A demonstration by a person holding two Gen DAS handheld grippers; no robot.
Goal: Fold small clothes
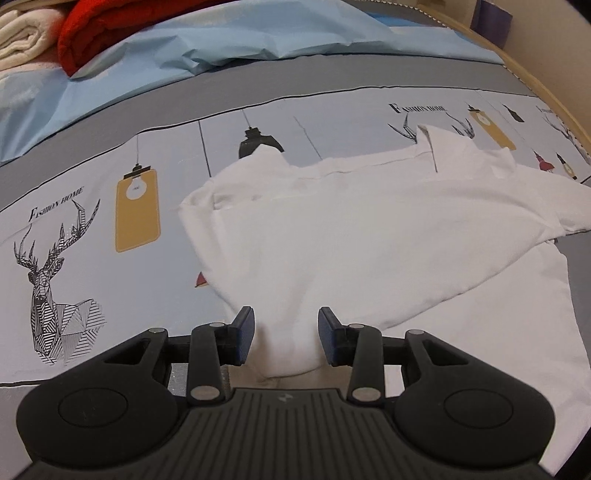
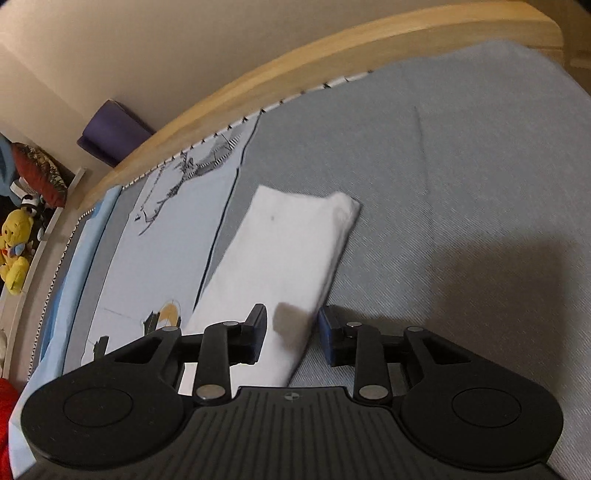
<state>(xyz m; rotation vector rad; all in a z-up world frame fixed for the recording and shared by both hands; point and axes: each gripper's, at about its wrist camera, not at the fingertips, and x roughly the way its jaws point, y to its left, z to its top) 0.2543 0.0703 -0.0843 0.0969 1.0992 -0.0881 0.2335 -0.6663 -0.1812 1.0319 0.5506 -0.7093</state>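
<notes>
A white shirt [image 1: 369, 236] lies partly folded on the printed bedsheet, its collar toward the far right. My left gripper [image 1: 286, 332] is open, its jaws on either side of a raised bunch of the shirt's near edge. In the right wrist view a long white part of the shirt [image 2: 291, 254] stretches away over the grey sheet. My right gripper [image 2: 291, 334] is open, its jaws on either side of the near end of that cloth.
The bedsheet [image 1: 110, 221] has deer and lamp prints. A blue pillow [image 1: 236, 40], a red blanket [image 1: 110, 26] and a white towel [image 1: 22, 37] lie at the far left. A wooden bed rail [image 2: 295, 62] runs along the far edge, with plush toys [image 2: 14, 251] beyond.
</notes>
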